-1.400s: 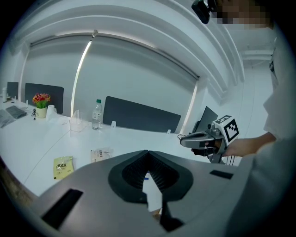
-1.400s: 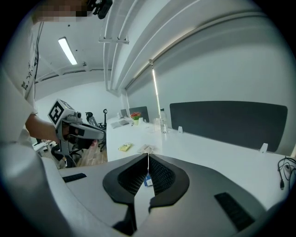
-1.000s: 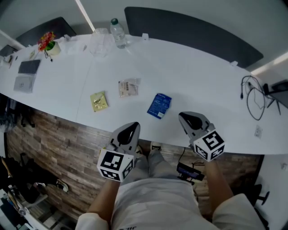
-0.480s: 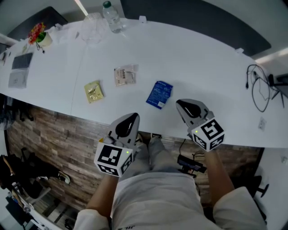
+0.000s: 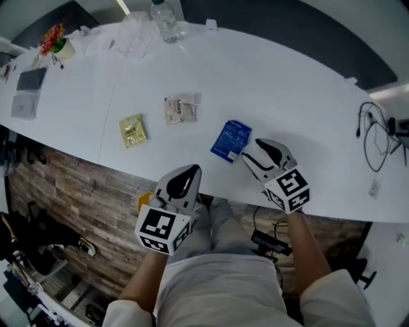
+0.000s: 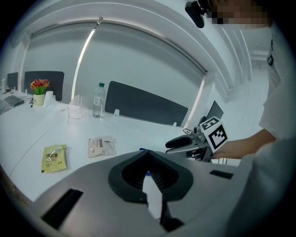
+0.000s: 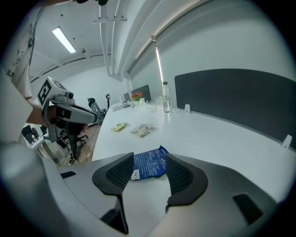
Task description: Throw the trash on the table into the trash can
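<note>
Standing at the near edge of the white table (image 5: 287, 96) and holding a claw in each hand. Holding the right claw (image 5: 254, 151) (image 7: 150, 157) low over the table top, pointing forward and down, its jaws released and just now opening wider. Framing the blue packet (image 5: 230, 139) (image 7: 148, 167) between the two spread pads without clamping it, the packet lying flat on the table close to the near edge. Holding the left claw (image 5: 188, 171) (image 6: 148, 155) clenched on nothing, hanging off the table's near edge above the wood-patterned floor (image 5: 77, 191) and well short of any trash. Seeing a yellow packet (image 5: 133, 130) (image 6: 54, 158) (image 7: 119, 126) and a clear packet (image 5: 180, 108) (image 6: 101, 146) (image 7: 142, 130) lying flat further left on the table, apart from each other and from the blue one. Seeing a water bottle (image 5: 165, 14) (image 6: 97, 99) standing upright at the far edge beside a clear plastic container (image 5: 137, 39) (image 6: 75, 107), a small pot of flowers (image 5: 54, 45) toward the far left, and a tangle of black cable (image 5: 374, 137) lying at the right end.
</note>
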